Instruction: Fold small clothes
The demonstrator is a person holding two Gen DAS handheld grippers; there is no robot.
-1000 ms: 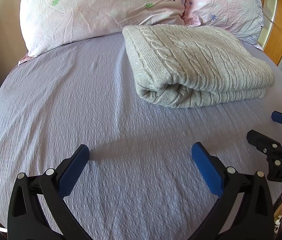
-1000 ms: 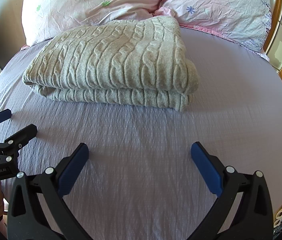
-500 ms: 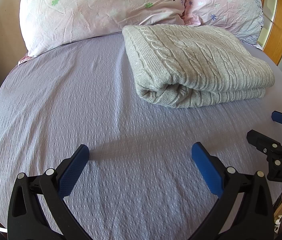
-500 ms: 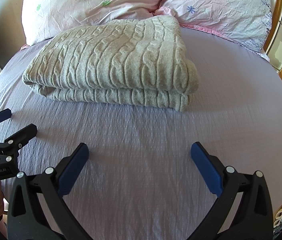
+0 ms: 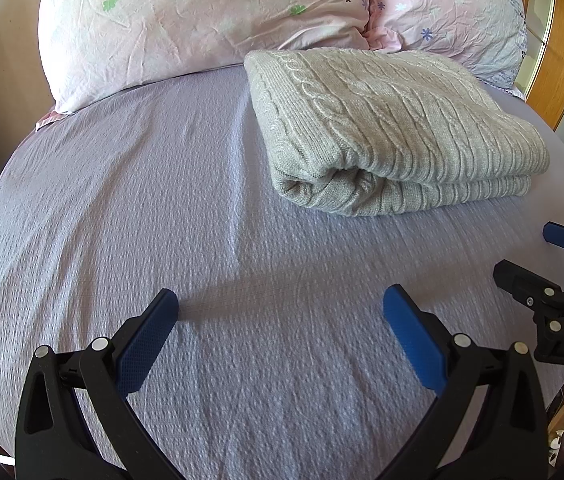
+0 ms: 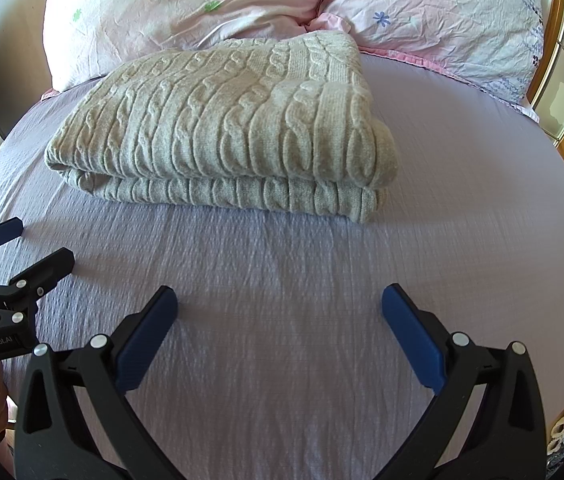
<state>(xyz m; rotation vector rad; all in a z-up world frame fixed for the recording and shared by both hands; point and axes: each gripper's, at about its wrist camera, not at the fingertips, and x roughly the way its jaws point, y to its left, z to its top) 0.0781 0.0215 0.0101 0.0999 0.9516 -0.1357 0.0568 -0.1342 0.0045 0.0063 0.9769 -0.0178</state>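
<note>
The folded knit sweater (image 6: 226,128) lies near the head of the bed (image 6: 461,240), against the pillows (image 6: 170,4). Left gripper (image 5: 280,320) and right gripper (image 6: 280,316) both gape wide, empty. Soft, thick, floppy; likely best pinched at a corner edge.

My left gripper (image 5: 280,312) and right gripper (image 6: 280,310) show no shift; the folded sweater (image 6: 226,128) lies exactly as before.
</note>
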